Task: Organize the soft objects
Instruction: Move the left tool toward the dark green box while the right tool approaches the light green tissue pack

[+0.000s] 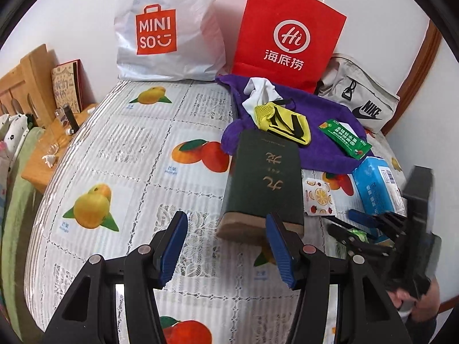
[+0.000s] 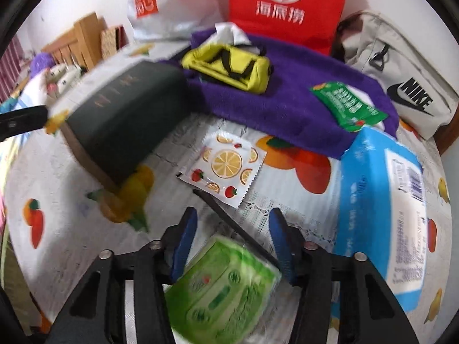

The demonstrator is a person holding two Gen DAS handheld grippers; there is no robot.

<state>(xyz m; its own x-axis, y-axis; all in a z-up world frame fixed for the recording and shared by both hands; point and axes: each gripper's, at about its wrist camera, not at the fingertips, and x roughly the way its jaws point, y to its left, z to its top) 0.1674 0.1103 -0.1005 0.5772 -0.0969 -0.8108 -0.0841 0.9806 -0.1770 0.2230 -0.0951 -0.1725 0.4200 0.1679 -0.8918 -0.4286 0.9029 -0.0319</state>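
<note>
My left tongs [image 1: 226, 245] stand wide, their ribbed blue pads holding nothing, above the lace-patterned, fruit-printed plastic cloth [image 1: 120, 154] on the bench. Just ahead of them lies a thick dark green hardcover book [image 1: 262, 183] with gilt characters on its spine and tan page edges facing me.

My right tongs [image 2: 233, 243] are also parted. A soft, crinkly green tissue pack [image 2: 223, 289] sits between the blue pads and under them, but blur keeps me from telling whether the pads touch it. A thin black strip [image 2: 238, 226] runs slantwise across the gap.

Taking the book as landmark: behind it and to its right spreads a fuzzy purple towel [image 1: 330, 120]. On the towel rest a yellow mesh pouch [image 1: 287, 121] with black straps, a crumpled white cloth [image 1: 262, 90] and a glossy green sachet [image 1: 345, 137]. Right of the book lies a flat square packet [image 2: 226, 166] with saw-toothed edges and lemon-slice print, and beyond that a bulky blue tissue pack [image 2: 378, 209] in slick film.

Far behind the book, a white Miniso plastic bag [image 1: 169, 25], a stiff red paper bag [image 1: 287, 37] and a grey canvas Nike bag [image 1: 364, 100] lean against the wall.

Only the left view shows the wooden nightstand [image 1: 43, 160] left of the book, and my right tongs [image 1: 370, 229] from the side. Only the right view shows the green tissue pack clearly.
</note>
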